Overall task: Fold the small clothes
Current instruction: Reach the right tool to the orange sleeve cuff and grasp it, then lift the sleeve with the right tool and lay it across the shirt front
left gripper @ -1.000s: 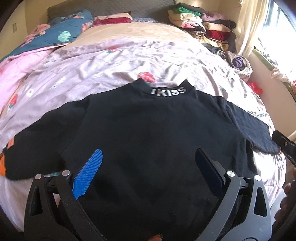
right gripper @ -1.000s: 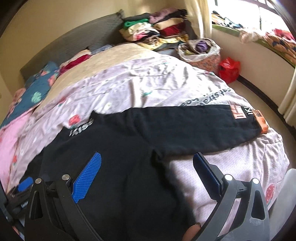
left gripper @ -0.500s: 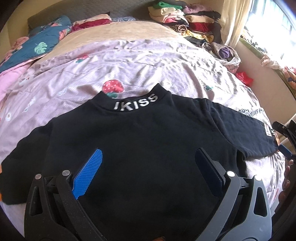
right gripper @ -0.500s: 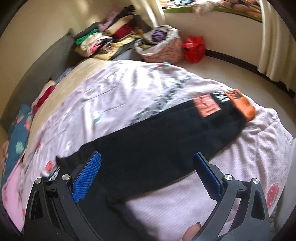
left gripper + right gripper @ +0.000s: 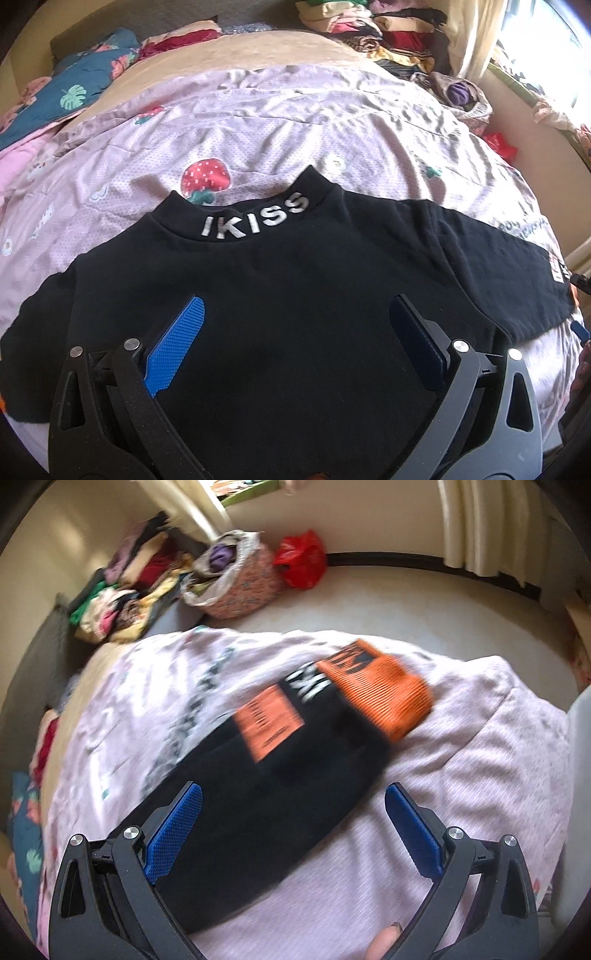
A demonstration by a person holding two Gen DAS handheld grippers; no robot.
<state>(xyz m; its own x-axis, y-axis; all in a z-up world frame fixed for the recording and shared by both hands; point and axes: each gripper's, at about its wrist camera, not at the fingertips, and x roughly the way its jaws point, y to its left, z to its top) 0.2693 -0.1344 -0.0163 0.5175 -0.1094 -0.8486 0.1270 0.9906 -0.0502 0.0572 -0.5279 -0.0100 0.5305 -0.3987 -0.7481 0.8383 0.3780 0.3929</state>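
My right hand-held gripper (image 5: 293,825) swings from the black shirt's (image 5: 295,314) body out over its sleeve (image 5: 258,797), orange cuff (image 5: 384,694) nearer now; left hand-held gripper (image 5: 295,345) creeps toward the collar (image 5: 255,221).

Bed (image 5: 332,122) fills most of both views, covered by a pale pink strawberry-print quilt (image 5: 110,206). Tan blanket (image 5: 258,51) lies toward the head end; teal leaf-print pillow (image 5: 74,96) at its far-left corner. Stacked folded clothes (image 5: 388,26) pile at the far-right corner. Beside the bed on the pale floor (image 5: 406,605) — a patterned basket (image 5: 240,587) and a red bag (image 5: 301,559), touching. Cream curtains (image 5: 480,520) hang at the wall; daylight bright from the window side.
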